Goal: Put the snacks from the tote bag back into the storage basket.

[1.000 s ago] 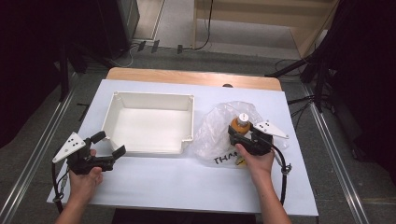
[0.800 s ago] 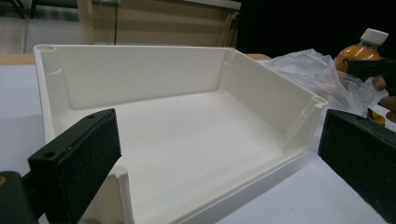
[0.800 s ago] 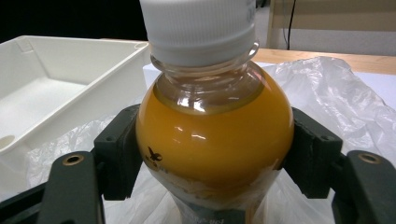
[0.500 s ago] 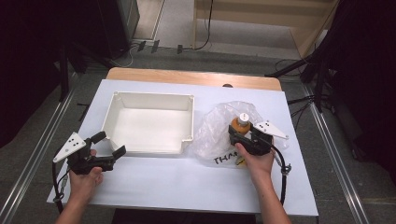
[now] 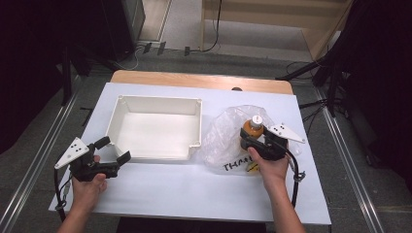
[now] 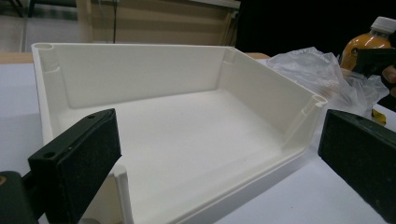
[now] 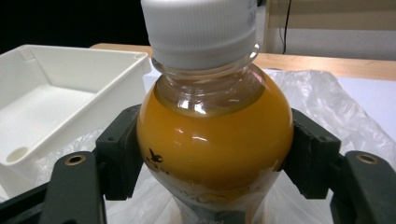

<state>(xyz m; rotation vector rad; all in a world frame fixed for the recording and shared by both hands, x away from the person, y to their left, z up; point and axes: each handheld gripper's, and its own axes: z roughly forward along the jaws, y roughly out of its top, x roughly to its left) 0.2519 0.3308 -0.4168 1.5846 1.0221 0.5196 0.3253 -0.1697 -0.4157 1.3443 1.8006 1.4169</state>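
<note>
A recording lab or studio set-up, not a home: a white-topped table with a wooden edge stands on a grey carpeted floor, ringed by black curtains that close off both sides. Metal rails run along the floor to left and right of the table, and dark stand legs rise beside it. Cables and plugs trail across the floor behind, near a plain wooden cabinet. The person's hand-held grippers carry tracking plates and cables of their own.
</note>
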